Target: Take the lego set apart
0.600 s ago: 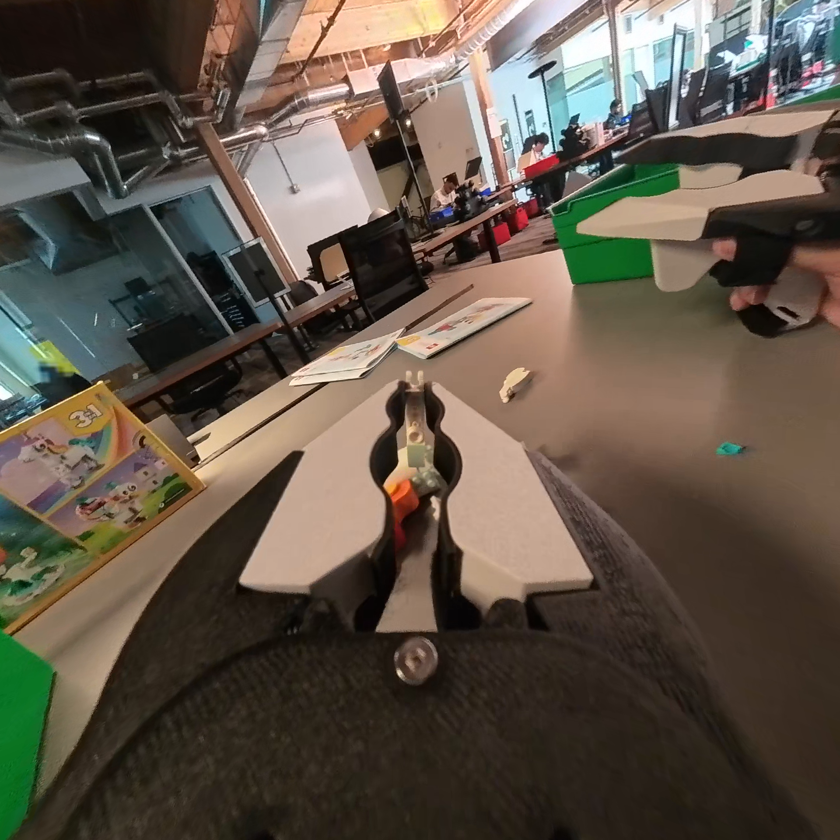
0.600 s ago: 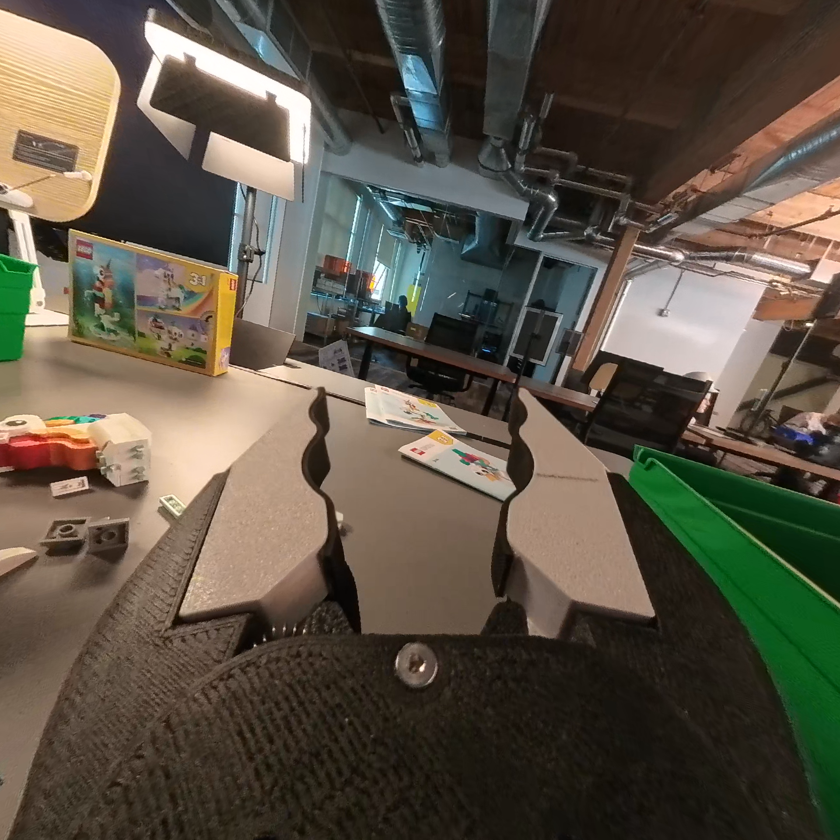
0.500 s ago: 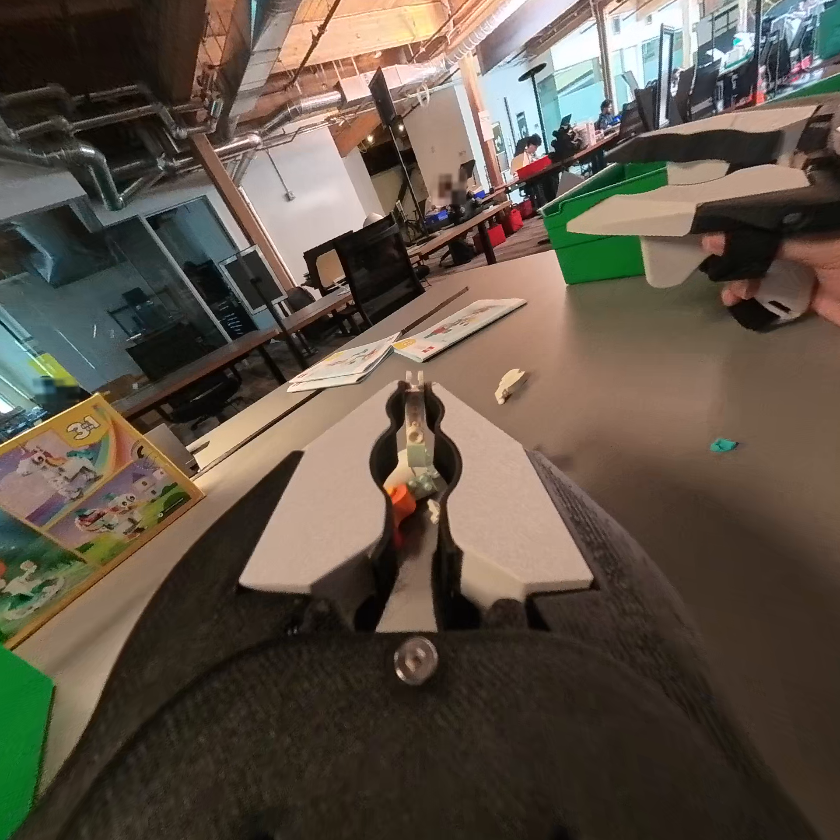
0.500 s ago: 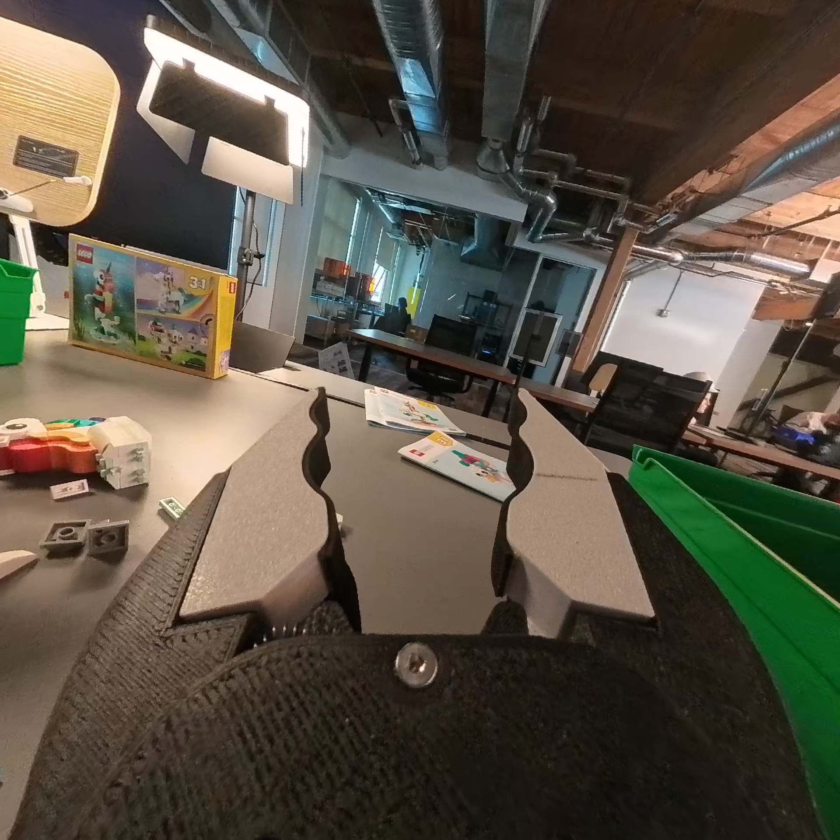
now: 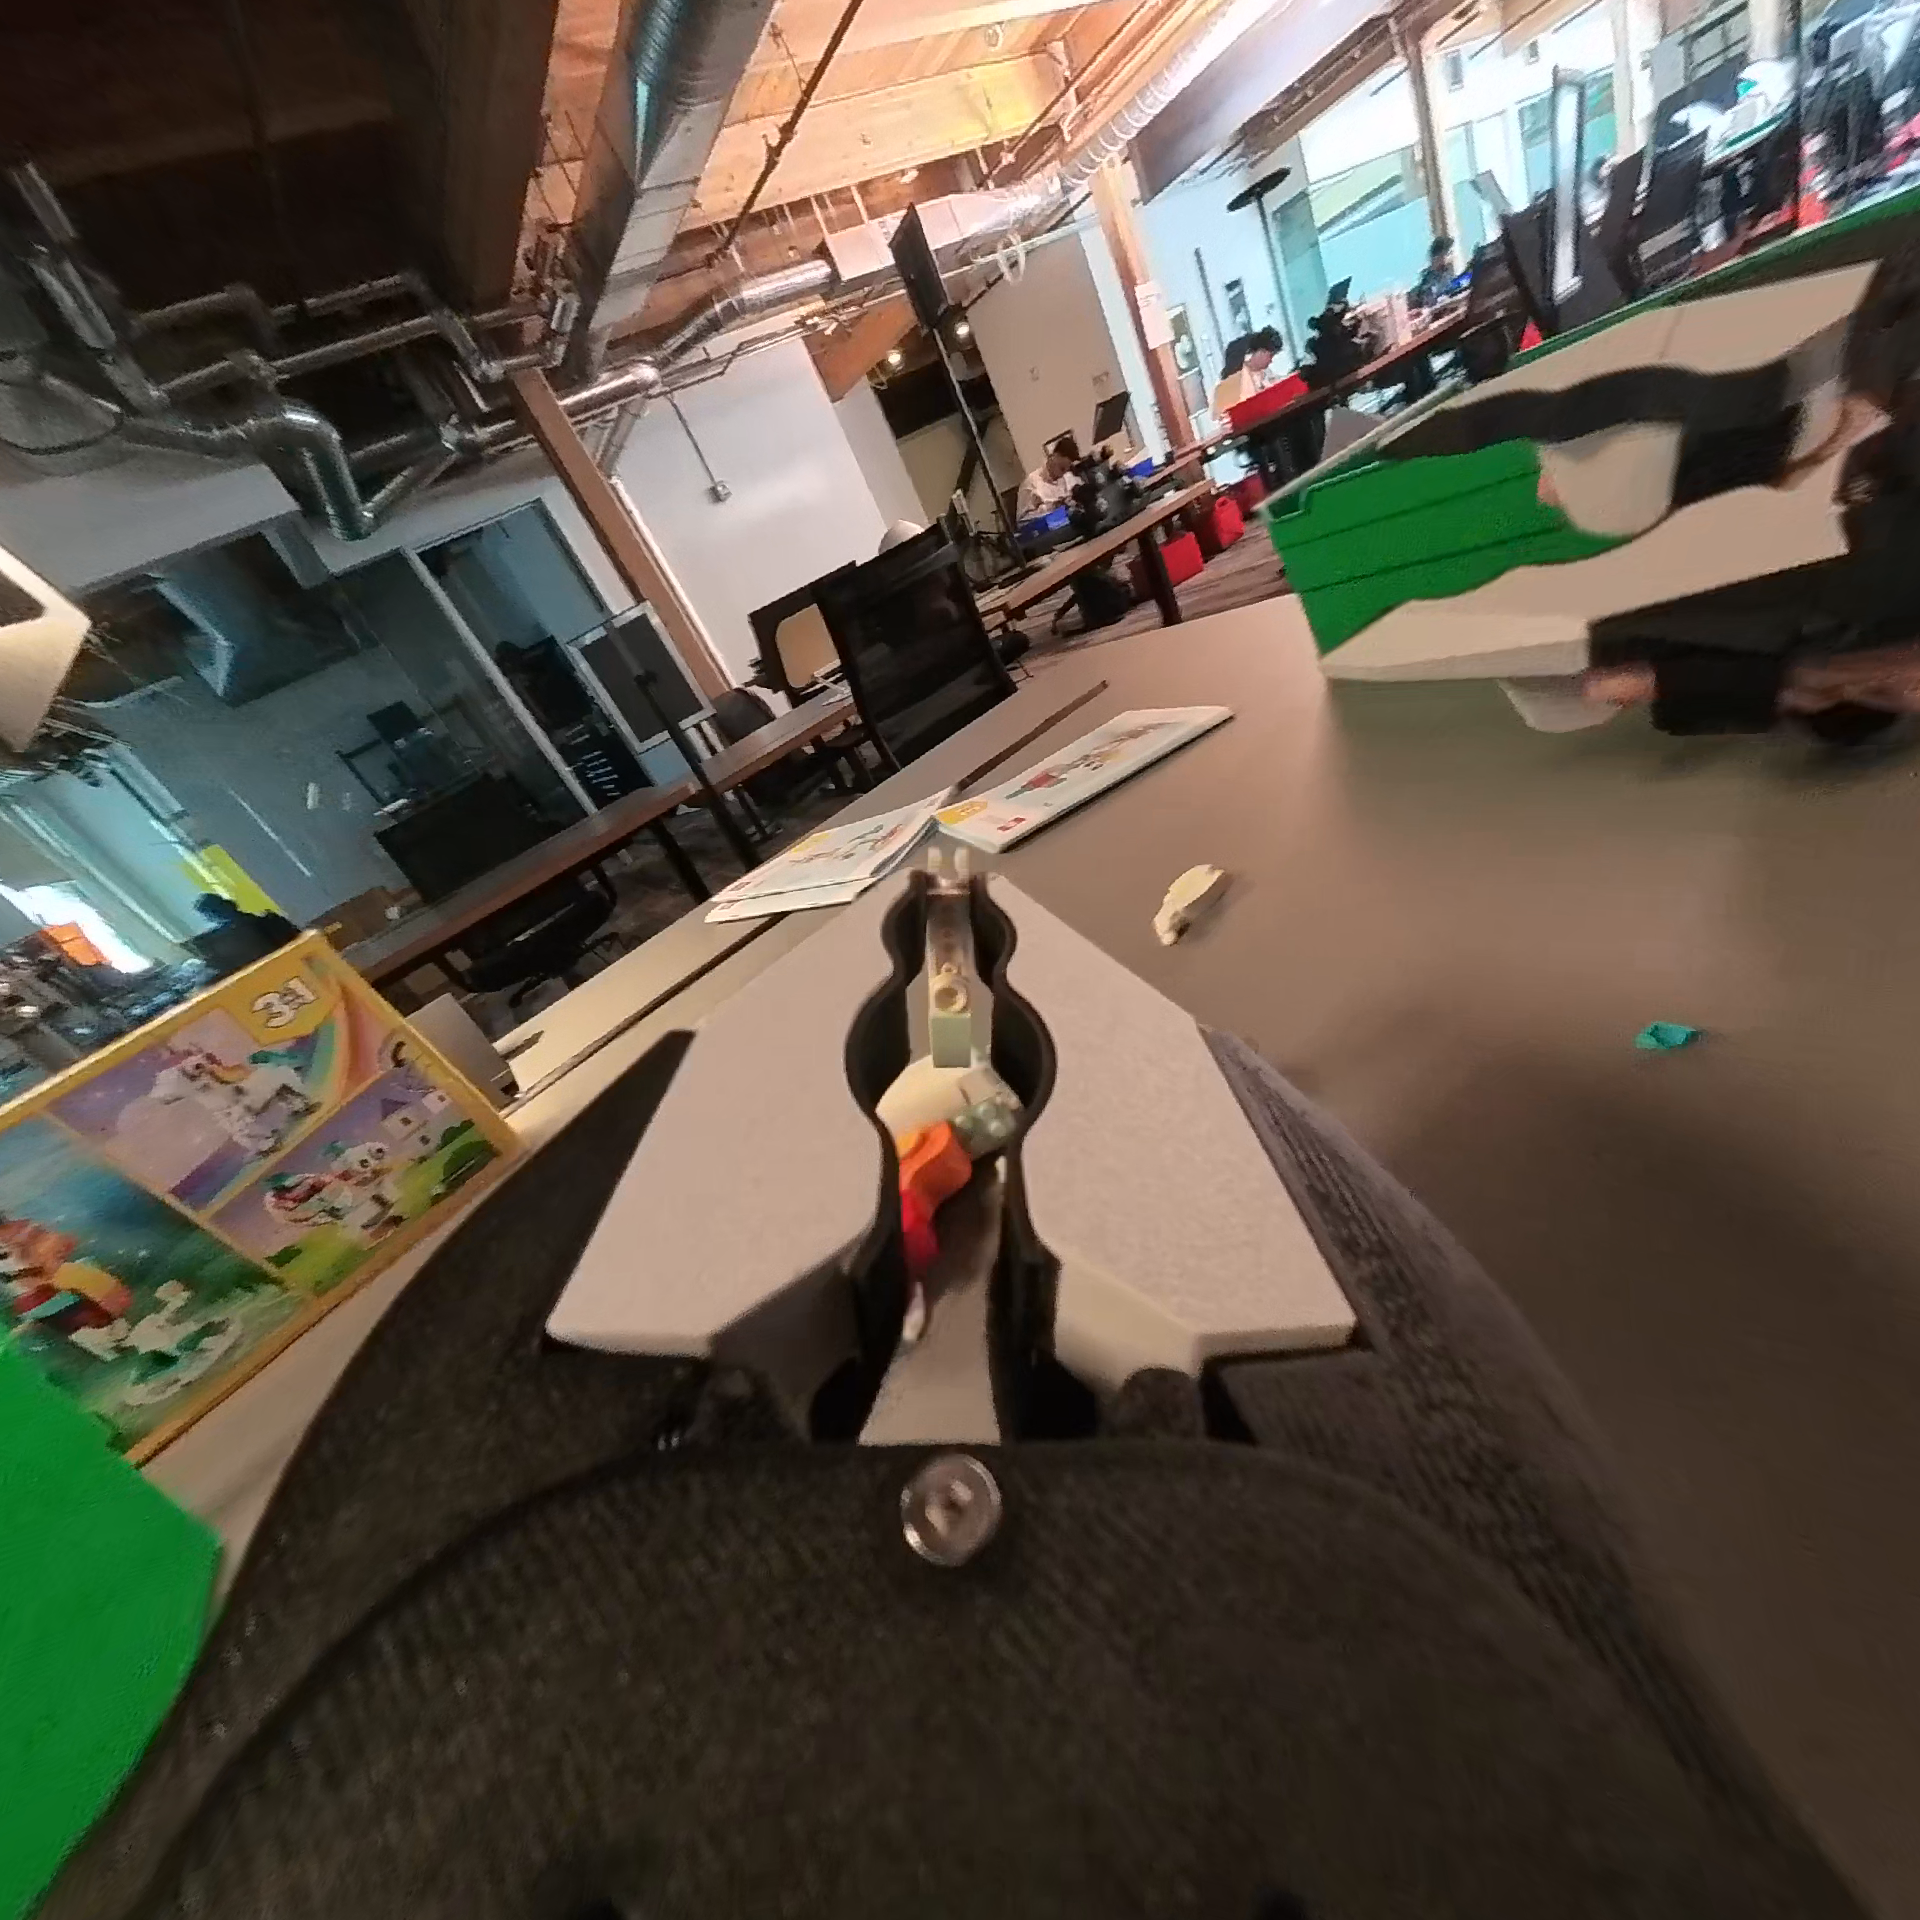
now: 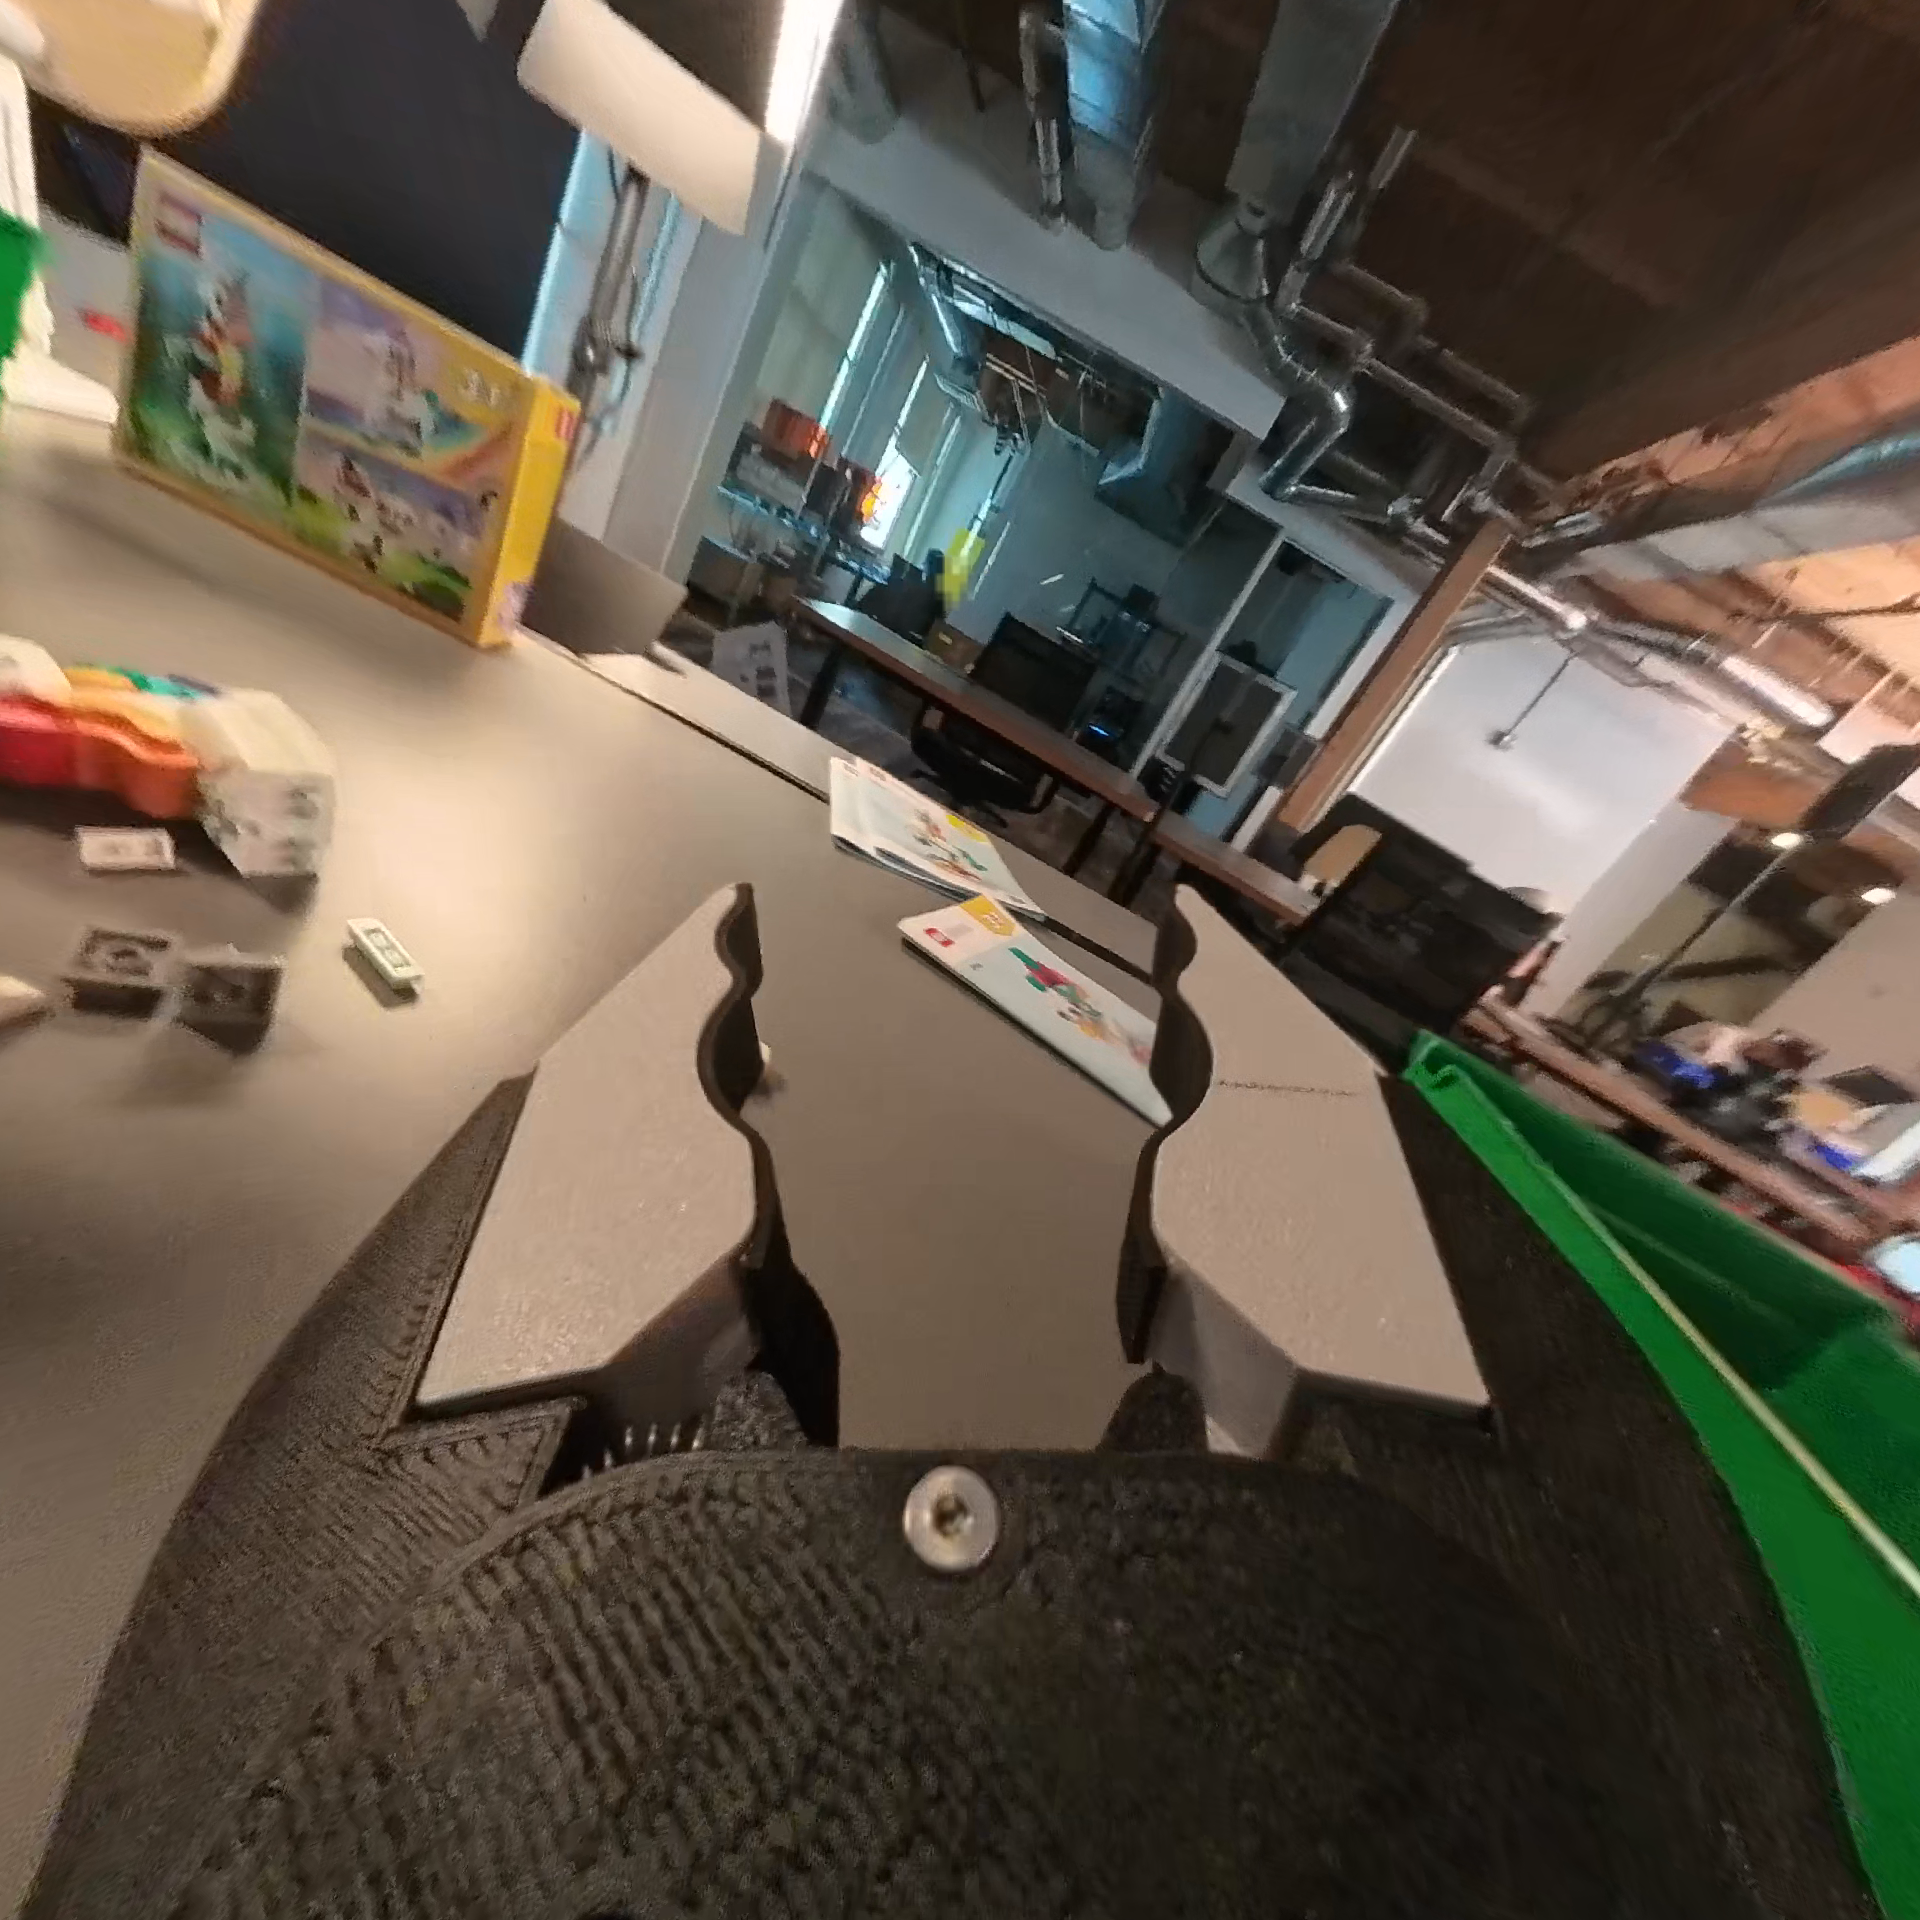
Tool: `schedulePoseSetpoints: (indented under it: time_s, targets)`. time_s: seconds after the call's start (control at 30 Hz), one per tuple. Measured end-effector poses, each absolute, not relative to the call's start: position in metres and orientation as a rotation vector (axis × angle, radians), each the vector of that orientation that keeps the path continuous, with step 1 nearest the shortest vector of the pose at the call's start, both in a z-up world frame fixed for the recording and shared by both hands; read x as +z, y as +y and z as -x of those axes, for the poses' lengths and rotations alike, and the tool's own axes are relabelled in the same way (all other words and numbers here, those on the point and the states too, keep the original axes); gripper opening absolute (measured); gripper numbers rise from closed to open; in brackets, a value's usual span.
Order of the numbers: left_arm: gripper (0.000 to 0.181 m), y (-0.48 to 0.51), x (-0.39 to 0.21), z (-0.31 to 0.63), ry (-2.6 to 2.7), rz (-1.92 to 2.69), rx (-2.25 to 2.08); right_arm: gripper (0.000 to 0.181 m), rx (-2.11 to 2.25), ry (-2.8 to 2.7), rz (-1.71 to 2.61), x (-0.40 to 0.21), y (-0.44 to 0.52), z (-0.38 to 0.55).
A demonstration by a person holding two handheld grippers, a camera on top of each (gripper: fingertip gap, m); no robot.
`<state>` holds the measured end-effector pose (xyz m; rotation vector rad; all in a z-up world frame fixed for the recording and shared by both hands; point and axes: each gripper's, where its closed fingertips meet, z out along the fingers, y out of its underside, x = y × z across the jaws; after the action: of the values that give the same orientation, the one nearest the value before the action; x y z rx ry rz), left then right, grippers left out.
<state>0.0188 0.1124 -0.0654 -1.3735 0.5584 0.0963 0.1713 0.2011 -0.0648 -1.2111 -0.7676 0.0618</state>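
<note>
The lego set is in pieces: your left gripper [image 5: 951, 914] is pressed together on a small lego piece [image 5: 951, 1023], a pale, white and orange stack sticking up between its fingers, held above the grey table [image 5: 1455, 997]. The bigger rainbow-coloured chunk [image 6: 156, 748] lies far left of your right gripper [image 6: 956, 956], which is spread wide with nothing between its fingers, only bare tabletop. Two dark grey square bits [image 6: 171, 982] and a small pale flat tile [image 6: 384, 948] lie near that chunk, a little apart from each other.

Ahead of the left gripper a white curved piece [image 5: 1190, 902] and a tiny teal bit [image 5: 1665, 1036] sit well apart on open table. Two booklets [image 5: 1039, 790] lie at the far table edge. The green bin [image 6: 1662, 1299] runs close along the right side of the right gripper, so room is tight there; the left side is open. The yellow toy box [image 5: 208, 1153] stands at the far left, near the table edge.
</note>
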Motion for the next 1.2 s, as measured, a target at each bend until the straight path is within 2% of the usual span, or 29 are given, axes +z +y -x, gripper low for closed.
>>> schedulePoseSetpoints:
  time_s: [0.17,0.37,0.9,1.2]
  targets:
    - [0.007,0.116,-0.071,-0.012,0.573,1.396,0.275,0.074,-0.104,-0.884,1.122,-0.068,0.179,-0.163]
    - [0.007,0.112,-0.080,-0.028,0.699,1.382,0.313,0.073,-0.014,-0.859,1.118,-0.064,0.173,-0.162]
    - [0.007,0.096,-0.070,-0.025,0.618,1.372,0.207,0.075,-0.042,-1.031,1.167,-0.092,0.166,-0.146]
    - [0.007,0.095,-0.085,-0.052,0.789,1.366,0.175,0.075,-0.004,-0.968,1.137,-0.079,0.165,-0.156]
